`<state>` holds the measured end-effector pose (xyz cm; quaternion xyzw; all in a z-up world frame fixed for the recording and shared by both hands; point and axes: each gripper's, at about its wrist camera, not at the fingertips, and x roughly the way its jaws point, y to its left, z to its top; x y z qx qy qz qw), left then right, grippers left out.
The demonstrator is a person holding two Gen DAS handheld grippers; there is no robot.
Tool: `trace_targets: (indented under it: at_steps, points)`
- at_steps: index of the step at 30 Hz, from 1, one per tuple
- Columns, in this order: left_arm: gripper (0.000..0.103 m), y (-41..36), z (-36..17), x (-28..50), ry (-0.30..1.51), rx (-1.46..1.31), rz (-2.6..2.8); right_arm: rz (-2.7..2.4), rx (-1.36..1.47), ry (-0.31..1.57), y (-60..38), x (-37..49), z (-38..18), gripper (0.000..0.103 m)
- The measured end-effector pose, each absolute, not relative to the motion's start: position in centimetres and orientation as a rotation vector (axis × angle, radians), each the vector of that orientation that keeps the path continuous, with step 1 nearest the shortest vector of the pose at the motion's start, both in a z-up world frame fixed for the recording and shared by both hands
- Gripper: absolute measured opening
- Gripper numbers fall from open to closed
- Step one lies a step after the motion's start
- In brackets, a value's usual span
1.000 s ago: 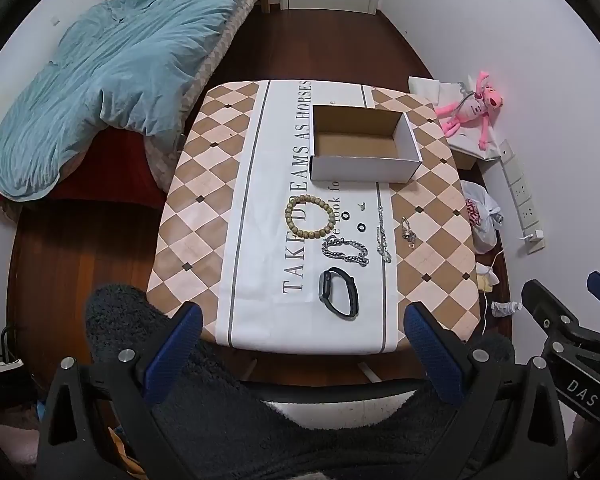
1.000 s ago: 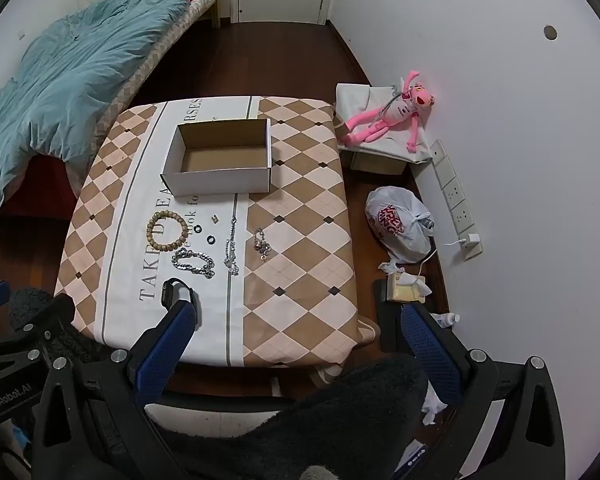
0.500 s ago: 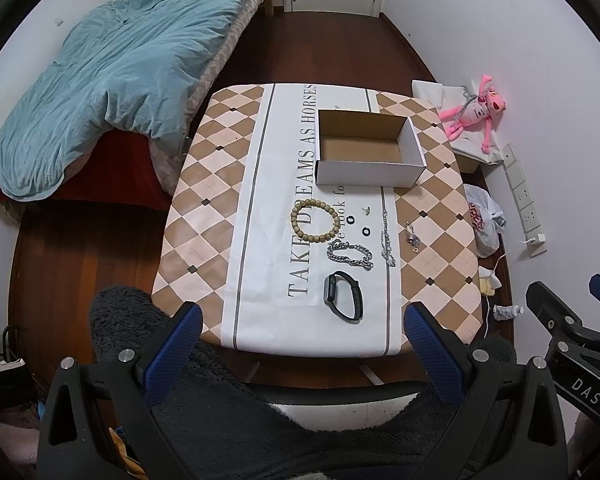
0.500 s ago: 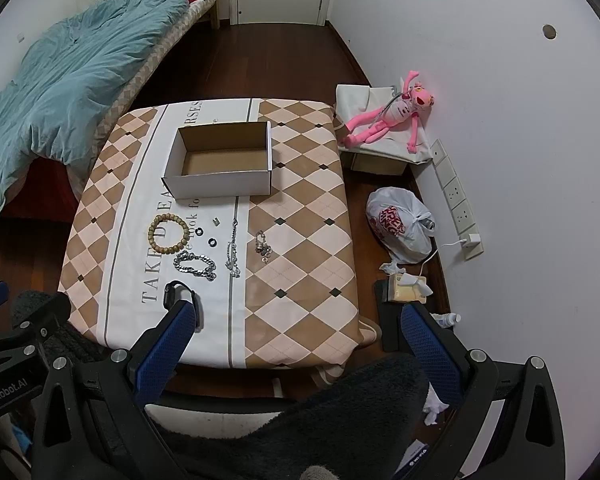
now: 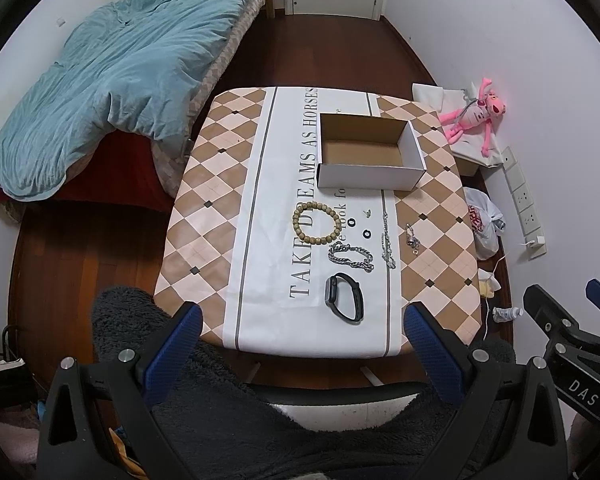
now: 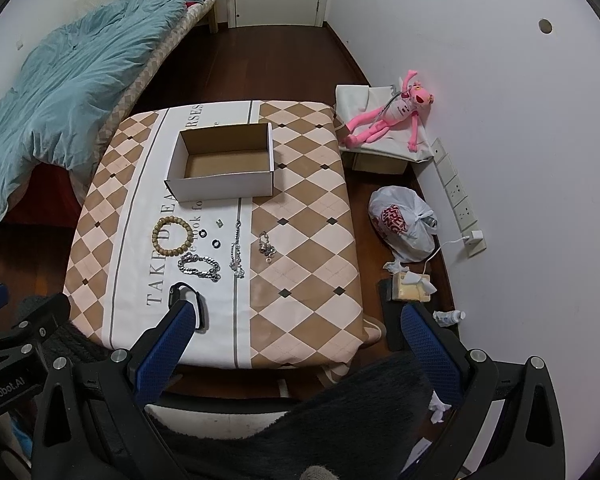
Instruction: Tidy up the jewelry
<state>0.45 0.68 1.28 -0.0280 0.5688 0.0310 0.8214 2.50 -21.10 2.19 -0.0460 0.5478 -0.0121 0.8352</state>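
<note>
White cardboard forms the outer walls of the open box [image 5: 369, 174], which I see standing on the far half of the table [image 5: 220, 184], on the white centre strip of the checked cloth. Its brown interior shows nothing inside.

Jewelry layout, on the cloth between the box and the near table edge:
- Wooden bead bracelet [image 5: 315, 223]: closest to the box, lying flat in a ring.
- Two small black rings [image 5: 351, 223], just beside the bead bracelet, with a small metal piece [image 5: 367, 212] near them.
- Silver chain bracelet [image 5: 349, 256]: just nearer than the bead bracelet, loosely coiled.
- Thin silver chain [image 5: 387, 242]: stretched lengthwise along the strip's edge line.
- Small silver charm piece [image 5: 411, 236]: on the checked area, apart from the thin chain.
- Black watch [image 5: 343, 298]: nearest the table edge, strap looped.

I hold the left gripper [image 5: 301, 344] short of the table's near edge, jaws spread wide with nothing between them. The right gripper [image 6: 296, 344] is likewise spread wide and holds nothing; in the right wrist view its left finger overlaps the watch [image 6: 188, 304] in the picture, but I cannot tell any contact.

Off the table: a blue duvet [image 5: 100, 80] on the bed, and a pink plush toy [image 6: 391, 120], a white plastic bag [image 6: 401, 222] and a tissue box [image 6: 409, 286] by the wall.
</note>
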Motion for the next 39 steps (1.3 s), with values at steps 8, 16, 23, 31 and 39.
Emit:
trace_targets:
  at_steps: [8,16,23,31,39]
  points:
    - [0.103,1.10,2.21,0.28,1.201,-0.063,0.071,-0.028,-0.088,1.154,-20.82,2.14,1.85,0.103]
    - [0.103,1.12,2.28,0.25,1.200,-0.063,0.070,-0.032,-0.082,1.149,-20.75,2.21,2.11,0.103]
    - [0.103,1.11,2.25,0.22,1.199,-0.063,0.071,-0.031,-0.083,1.146,-20.86,2.15,2.12,0.103]
    - [0.103,1.10,2.24,0.16,1.198,-0.062,0.071,-0.032,-0.079,1.143,-20.93,2.43,2.38,0.103]
    - [0.103,1.08,2.18,0.08,1.198,-0.063,0.071,-0.033,-0.077,1.140,-21.10,2.34,2.46,0.103]
